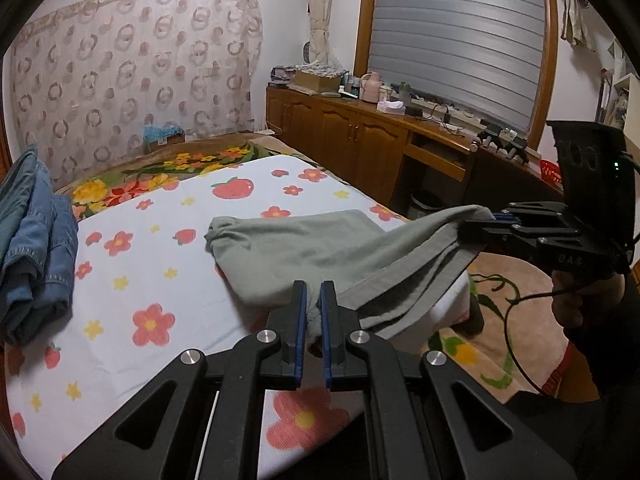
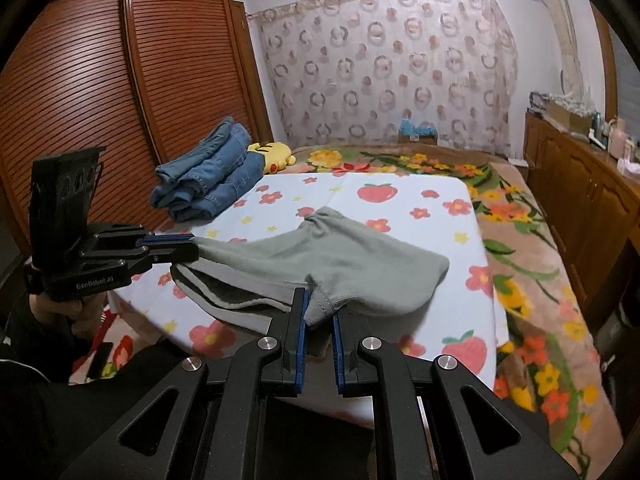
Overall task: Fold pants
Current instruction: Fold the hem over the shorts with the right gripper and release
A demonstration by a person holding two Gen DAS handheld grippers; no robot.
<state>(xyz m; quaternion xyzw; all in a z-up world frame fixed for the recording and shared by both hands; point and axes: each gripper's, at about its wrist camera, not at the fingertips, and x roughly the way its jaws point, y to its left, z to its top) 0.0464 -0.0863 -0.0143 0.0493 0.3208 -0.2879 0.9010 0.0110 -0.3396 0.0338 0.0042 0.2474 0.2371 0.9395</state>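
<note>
Pants [image 1: 304, 248], grey-green, lie partly on the flowered sheet [image 1: 160, 248] of the bed, one end lifted and stretched between both tools. Left gripper [image 1: 314, 304] is clamped on a bunched corner of the cloth; right gripper [image 2: 318, 312] pinches another corner. Folded jeans [image 2: 208, 176] sit stacked at the sheet's far edge, well apart from the pants. A cardboard box [image 1: 318, 79] stands on the wooden cabinet [image 1: 348, 136]; its contents are unclear.

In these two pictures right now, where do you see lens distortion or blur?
Left wrist view: the window blind bows strongly, corners go black, the hand-held gripper on the grey pants looks sharp. Right wrist view: the wardrobe curves, the pants' far edge is slightly soft.
</note>
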